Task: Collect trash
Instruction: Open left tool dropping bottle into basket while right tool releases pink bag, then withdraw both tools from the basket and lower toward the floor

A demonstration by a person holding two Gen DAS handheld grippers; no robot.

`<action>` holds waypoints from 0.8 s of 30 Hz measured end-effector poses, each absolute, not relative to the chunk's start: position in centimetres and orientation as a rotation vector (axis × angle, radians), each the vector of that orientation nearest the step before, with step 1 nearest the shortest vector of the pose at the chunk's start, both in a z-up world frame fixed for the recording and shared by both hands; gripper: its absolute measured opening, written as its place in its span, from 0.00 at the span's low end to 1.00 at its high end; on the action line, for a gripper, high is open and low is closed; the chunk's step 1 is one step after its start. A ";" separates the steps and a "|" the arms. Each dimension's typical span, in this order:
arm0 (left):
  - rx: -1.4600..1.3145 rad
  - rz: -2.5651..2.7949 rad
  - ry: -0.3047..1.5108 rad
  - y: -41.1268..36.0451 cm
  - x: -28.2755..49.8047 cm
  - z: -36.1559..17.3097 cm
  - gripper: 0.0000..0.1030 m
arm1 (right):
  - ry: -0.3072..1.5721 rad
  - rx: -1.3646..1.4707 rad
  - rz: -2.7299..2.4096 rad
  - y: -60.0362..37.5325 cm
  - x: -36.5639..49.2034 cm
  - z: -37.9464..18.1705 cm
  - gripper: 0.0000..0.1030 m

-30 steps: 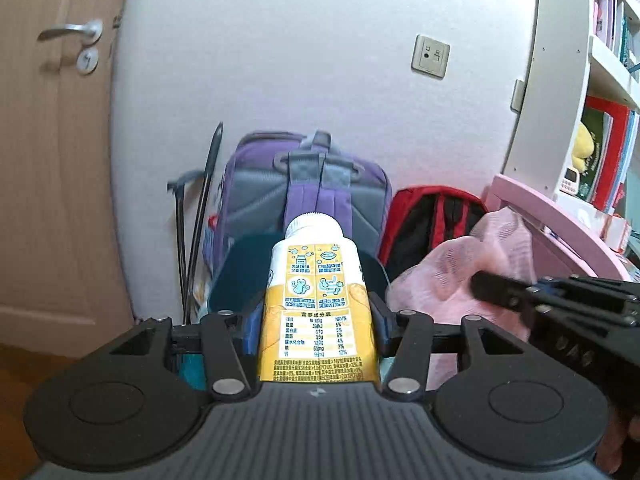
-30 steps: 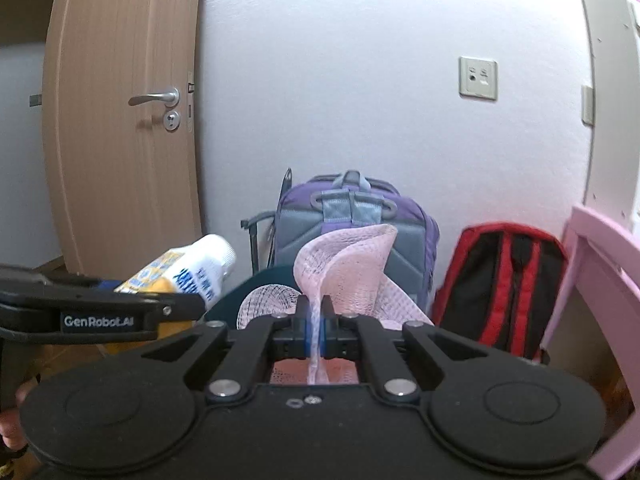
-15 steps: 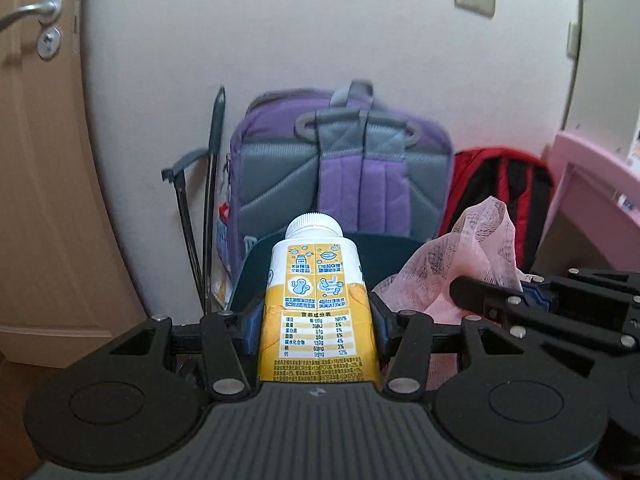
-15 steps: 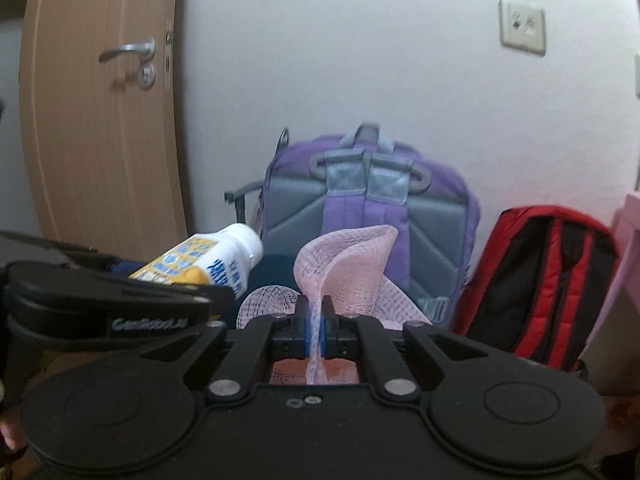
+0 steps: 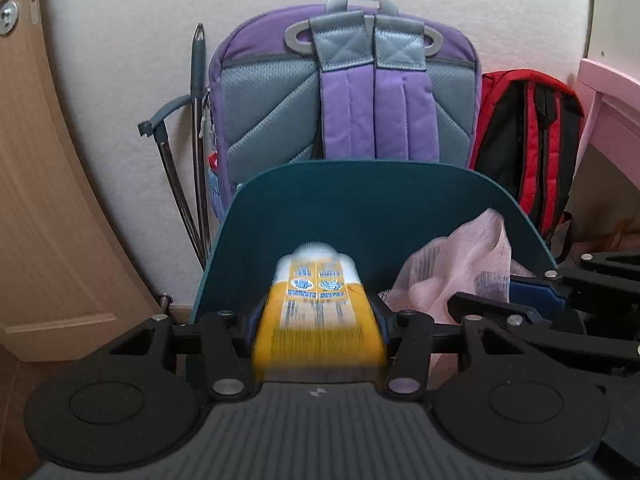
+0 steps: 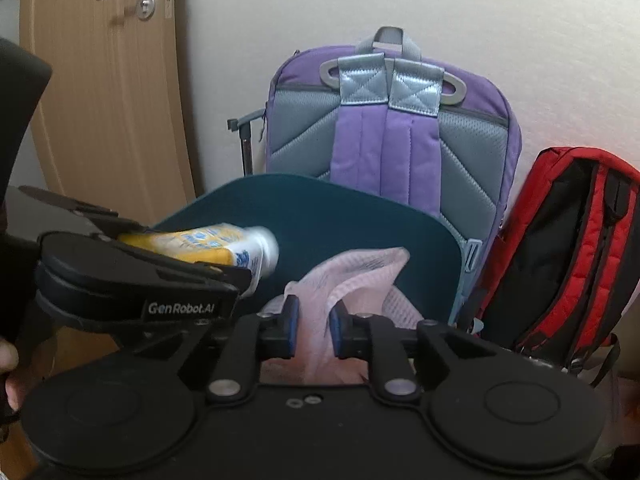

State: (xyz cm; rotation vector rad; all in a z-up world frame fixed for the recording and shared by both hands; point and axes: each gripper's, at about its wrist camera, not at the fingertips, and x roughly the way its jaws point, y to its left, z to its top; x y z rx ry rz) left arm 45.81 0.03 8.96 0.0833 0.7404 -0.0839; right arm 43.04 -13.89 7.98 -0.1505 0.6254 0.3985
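The left gripper point(image 5: 320, 316) holds a yellow-and-white bottle point(image 5: 318, 304) between its jaws, cap pointing into the teal bin point(image 5: 360, 196). The right gripper point(image 6: 313, 326) has its jaws opening, a narrow gap apart, with the pink mesh net point(image 6: 352, 280) loose between the blue pads point(image 6: 291, 316). Both hang over the bin's near side, close beside each other, leaving little room between them. The bin's curved rear rim stands just in front of a purple backpack point(image 5: 344, 92); a red backpack point(image 6: 568, 248) crowds its right side, a wooden door point(image 6: 100, 92) its left. "GenRobot.AI" reads on the left gripper's side; the bottle's label print is too blurred to read.
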 end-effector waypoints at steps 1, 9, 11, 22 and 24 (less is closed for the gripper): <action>0.076 -0.078 0.742 0.1 45.9 8.9 0.50 | 0.629 -0.154 0.402 -14.0 43.0 7.9 0.21; 0.067 -0.075 0.721 -0.2 45.2 9.9 0.66 | 0.639 -0.201 0.405 -13.5 41.9 8.1 0.45; 0.061 -0.080 0.715 -0.3 44.8 10.3 0.66 | 0.631 -0.207 0.399 -13.6 41.6 8.4 0.48; 0.053 -0.077 0.683 0.0 39.8 13.2 0.66 | 0.606 -0.175 0.370 -14.6 37.4 11.9 0.51; 0.050 -0.077 0.674 0.1 38.5 14.0 0.66 | 0.601 -0.168 0.372 -14.9 36.4 12.7 0.51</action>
